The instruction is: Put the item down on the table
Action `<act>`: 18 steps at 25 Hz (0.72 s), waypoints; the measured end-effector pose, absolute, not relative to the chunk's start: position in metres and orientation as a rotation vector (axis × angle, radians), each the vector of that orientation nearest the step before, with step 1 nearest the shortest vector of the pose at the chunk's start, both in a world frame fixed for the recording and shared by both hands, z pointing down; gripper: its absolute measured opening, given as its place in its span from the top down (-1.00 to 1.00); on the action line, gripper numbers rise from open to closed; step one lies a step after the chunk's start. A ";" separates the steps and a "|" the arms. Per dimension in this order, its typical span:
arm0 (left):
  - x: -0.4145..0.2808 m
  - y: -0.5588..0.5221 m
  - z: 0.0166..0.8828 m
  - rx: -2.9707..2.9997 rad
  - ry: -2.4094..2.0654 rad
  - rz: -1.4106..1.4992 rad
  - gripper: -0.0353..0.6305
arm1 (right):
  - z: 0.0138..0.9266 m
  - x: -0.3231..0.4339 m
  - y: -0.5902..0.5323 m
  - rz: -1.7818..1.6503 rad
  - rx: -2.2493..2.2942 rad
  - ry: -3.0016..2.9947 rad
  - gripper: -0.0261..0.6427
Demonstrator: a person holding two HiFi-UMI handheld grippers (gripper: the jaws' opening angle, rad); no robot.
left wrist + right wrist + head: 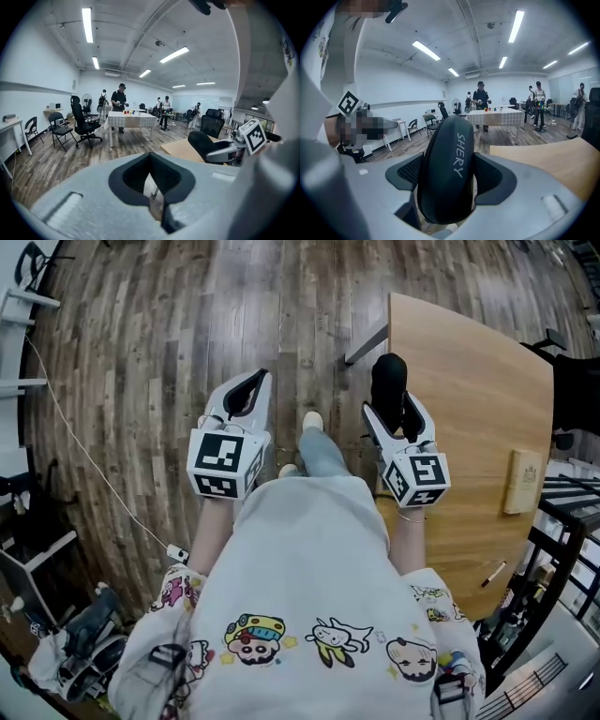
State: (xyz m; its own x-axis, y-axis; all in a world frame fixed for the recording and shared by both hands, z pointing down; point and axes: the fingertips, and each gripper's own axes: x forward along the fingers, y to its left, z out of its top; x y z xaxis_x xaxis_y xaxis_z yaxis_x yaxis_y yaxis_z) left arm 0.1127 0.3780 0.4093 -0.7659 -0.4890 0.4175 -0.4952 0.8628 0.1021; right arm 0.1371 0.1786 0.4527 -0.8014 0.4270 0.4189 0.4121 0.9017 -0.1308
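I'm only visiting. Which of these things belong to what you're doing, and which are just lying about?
Part of the job:
- black case, clamped in the right gripper
- wooden table, where it should be put down

Just lying about:
- wooden block on the table
- pen on the table
- left gripper, shut and empty

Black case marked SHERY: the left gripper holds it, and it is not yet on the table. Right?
No: the right gripper holds the black case, its pads pressed on both sides, as the right gripper view shows. It is not yet on the table.
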 end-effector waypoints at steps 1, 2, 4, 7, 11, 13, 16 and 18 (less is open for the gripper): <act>0.100 0.371 0.405 0.730 -2.603 0.029 0.89 | 0.450 0.127 0.172 0.055 -0.606 -2.622 -0.09; 0.089 0.363 0.402 0.738 -2.605 0.039 0.89 | 0.449 0.118 0.165 0.067 -0.598 -2.625 -0.09; 0.067 0.346 0.398 0.764 -2.597 0.064 0.89 | 0.447 0.102 0.151 0.098 -0.571 -2.634 -0.09; 0.035 0.321 0.390 0.820 -2.578 0.099 0.89 | 0.440 0.081 0.134 0.161 -0.523 -2.650 -0.09; 0.007 0.286 0.385 0.879 -2.546 0.137 0.89 | 0.436 0.064 0.114 0.245 -0.477 -2.667 -0.09; -0.001 0.269 0.387 0.914 -2.528 0.150 0.89 | 0.436 0.058 0.103 0.278 -0.443 -2.684 -0.09; -0.015 0.247 0.391 0.978 -2.493 0.171 0.89 | 0.438 0.047 0.088 0.306 -0.387 -2.703 -0.09; -0.026 0.233 0.393 1.026 -2.468 0.191 0.89 | 0.439 0.040 0.078 0.332 -0.335 -2.715 -0.09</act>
State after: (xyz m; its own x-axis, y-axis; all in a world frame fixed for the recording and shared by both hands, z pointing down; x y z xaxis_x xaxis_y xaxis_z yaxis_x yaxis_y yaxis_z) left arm -0.0258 0.2325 0.3927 -0.6170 -0.6366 0.4626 -0.7001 0.7125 0.0466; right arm 0.0403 0.0785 0.4390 -0.8980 0.2761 0.3425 0.1853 0.9435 -0.2747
